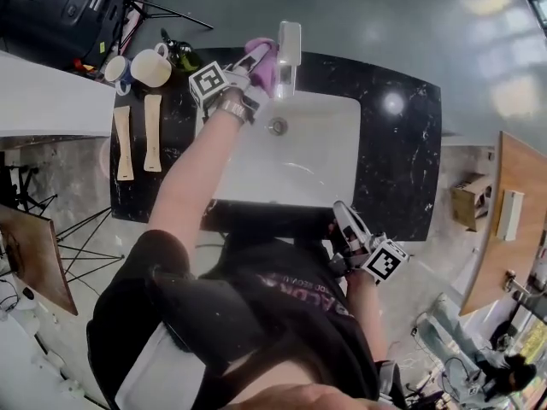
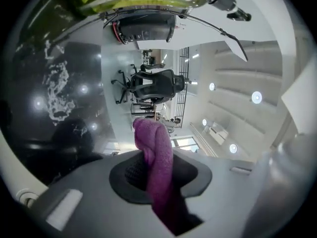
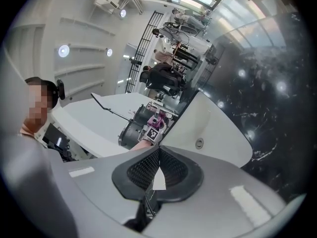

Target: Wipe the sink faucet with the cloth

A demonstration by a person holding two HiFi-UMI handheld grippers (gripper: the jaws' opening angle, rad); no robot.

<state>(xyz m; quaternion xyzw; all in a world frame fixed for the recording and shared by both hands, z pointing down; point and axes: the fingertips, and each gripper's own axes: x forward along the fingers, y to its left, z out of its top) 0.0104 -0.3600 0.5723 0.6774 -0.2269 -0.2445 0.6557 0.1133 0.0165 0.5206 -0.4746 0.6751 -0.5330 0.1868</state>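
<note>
The chrome faucet (image 1: 288,54) stands at the back rim of the white sink (image 1: 320,165). A purple cloth (image 1: 264,65) is bunched against the faucet's left side, and my left gripper (image 1: 254,61) is shut on it. In the left gripper view the cloth (image 2: 154,145) stands up between the pads of the left gripper (image 2: 158,170), and a blurred grey shape fills the right edge. My right gripper (image 1: 344,216) is shut and empty over the sink's front rim. In the right gripper view the right gripper (image 3: 157,176) looks across the basin (image 3: 220,128) at the far cloth (image 3: 160,118).
Black marble counter (image 1: 402,143) surrounds the sink, with the drain (image 1: 277,126) in the basin. Two mugs (image 1: 151,65) and two wooden utensils (image 1: 152,132) lie on the counter to the left. A dark equipment case (image 1: 55,11) sits beyond the counter's left end.
</note>
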